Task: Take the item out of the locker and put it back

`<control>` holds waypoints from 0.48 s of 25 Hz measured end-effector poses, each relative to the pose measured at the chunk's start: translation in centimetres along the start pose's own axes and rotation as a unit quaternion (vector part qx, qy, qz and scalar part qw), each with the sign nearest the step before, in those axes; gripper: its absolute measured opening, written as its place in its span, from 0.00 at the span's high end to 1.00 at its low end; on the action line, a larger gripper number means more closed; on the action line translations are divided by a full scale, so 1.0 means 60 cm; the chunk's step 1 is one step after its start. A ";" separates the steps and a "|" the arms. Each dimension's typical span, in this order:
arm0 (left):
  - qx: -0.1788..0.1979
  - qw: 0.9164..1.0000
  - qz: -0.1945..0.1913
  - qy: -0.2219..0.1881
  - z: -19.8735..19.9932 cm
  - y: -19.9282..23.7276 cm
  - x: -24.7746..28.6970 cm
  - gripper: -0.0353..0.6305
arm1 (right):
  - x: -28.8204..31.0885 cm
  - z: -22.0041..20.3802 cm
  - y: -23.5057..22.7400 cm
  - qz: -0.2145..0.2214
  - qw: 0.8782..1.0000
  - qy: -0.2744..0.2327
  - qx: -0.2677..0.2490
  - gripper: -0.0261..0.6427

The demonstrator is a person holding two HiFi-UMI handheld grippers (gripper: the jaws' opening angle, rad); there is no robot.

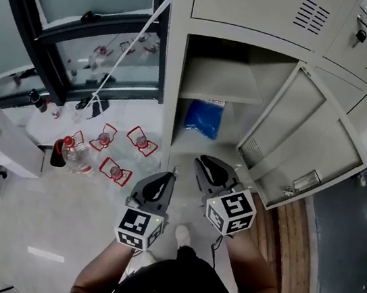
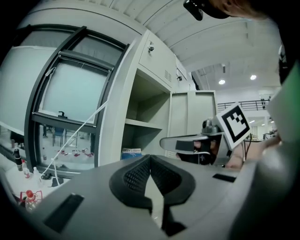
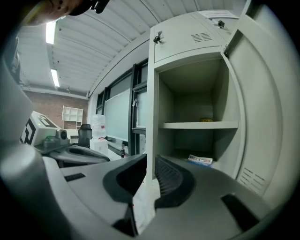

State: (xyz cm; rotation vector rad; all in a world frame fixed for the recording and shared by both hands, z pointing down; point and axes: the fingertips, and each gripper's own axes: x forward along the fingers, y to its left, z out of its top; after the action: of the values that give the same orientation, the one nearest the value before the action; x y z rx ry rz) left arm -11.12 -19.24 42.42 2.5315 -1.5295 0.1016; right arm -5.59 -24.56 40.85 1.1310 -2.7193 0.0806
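Note:
The locker (image 1: 174,73) stands open, its door (image 1: 308,137) swung out to the right. A blue packet (image 1: 203,118) lies on the floor of the compartment, under the shelf (image 1: 218,94). It also shows as a blue packet (image 2: 131,153) in the left gripper view and as a small flat packet (image 3: 200,160) in the right gripper view. My left gripper (image 1: 167,176) hangs in front of the locker's left post; its tips (image 2: 150,159) meet with nothing between them. My right gripper (image 1: 204,161) is just before the opening, its jaws (image 3: 150,161) slightly apart and empty.
A water bottle with a red cap (image 1: 76,155) and several red wire holders (image 1: 118,146) sit on the floor to the left, near a white box (image 1: 3,141). A dark window frame (image 1: 104,35) stands left of the locker. A small yellowish thing (image 3: 206,120) rests on the shelf.

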 end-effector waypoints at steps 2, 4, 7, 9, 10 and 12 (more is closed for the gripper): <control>-0.001 1.000 0.004 -0.001 0.001 0.004 0.017 0.94 | 0.017 -0.003 -0.020 0.004 1.000 0.005 -0.005 0.87; -0.002 1.000 0.008 0.000 0.000 0.007 0.033 0.94 | 0.032 -0.007 -0.040 0.008 1.000 0.011 -0.011 0.85; 0.001 1.000 0.013 0.002 0.000 0.014 0.056 0.94 | 0.058 -0.015 -0.066 0.012 0.999 0.021 -0.024 0.82; 0.002 1.000 0.018 0.004 0.001 0.022 0.070 0.94 | 0.077 -0.021 -0.081 0.015 0.999 0.028 -0.037 0.80; 0.001 1.000 0.020 0.004 0.000 0.025 0.077 0.94 | 0.085 -0.024 -0.088 0.016 0.998 0.031 -0.043 0.80; 0.000 1.000 0.025 0.005 -0.001 0.030 0.090 0.94 | 0.100 -0.031 -0.101 0.020 0.998 0.038 -0.051 0.78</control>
State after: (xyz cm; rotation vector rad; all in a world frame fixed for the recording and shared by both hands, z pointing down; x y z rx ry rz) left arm -10.17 -24.73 43.49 2.4900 -1.5884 0.1194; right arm -5.14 -32.81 43.73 1.0253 -2.6471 -0.0083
